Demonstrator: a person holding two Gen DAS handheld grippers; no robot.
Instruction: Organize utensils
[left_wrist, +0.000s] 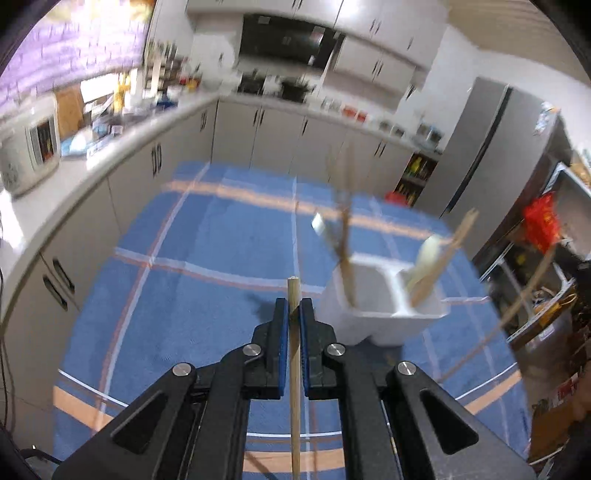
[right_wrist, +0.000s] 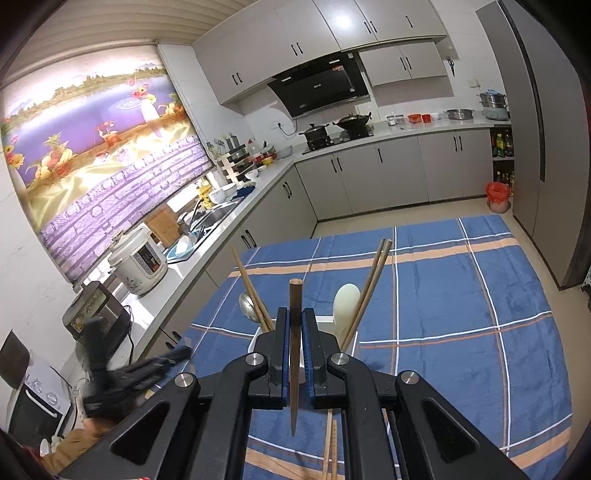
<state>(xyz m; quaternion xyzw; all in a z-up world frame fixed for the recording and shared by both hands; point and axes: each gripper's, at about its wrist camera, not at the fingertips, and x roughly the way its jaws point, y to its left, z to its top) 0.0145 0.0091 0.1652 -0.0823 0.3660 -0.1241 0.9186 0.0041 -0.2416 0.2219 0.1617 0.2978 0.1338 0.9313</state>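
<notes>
Each tool is clamped on one chopstick: the left tool (left_wrist: 294, 314) on a pale chopstick (left_wrist: 294, 369), the right tool (right_wrist: 294, 325) on a dark chopstick (right_wrist: 295, 354). The step looks like carrying them to the white holder (left_wrist: 380, 310) on the desk (left_wrist: 184, 295); next, tip each upright over a compartment and release

Blue plaid tablecloth (right_wrist: 461, 314) covers the table. L-shaped counter carries a white rice cooker (right_wrist: 138, 260), sink (right_wrist: 214, 214) and 2 pans on the hob (right_wrist: 336, 134). Black range hood (right_wrist: 319, 86) hangs above. Red bin (right_wrist: 498, 195) stands beside the tall grey cabinet (right_wrist: 535, 129).

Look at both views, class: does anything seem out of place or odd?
Nothing spilled or broken. Loose chopsticks lie on the blue cloth below the right gripper, outside the white holder.
</notes>
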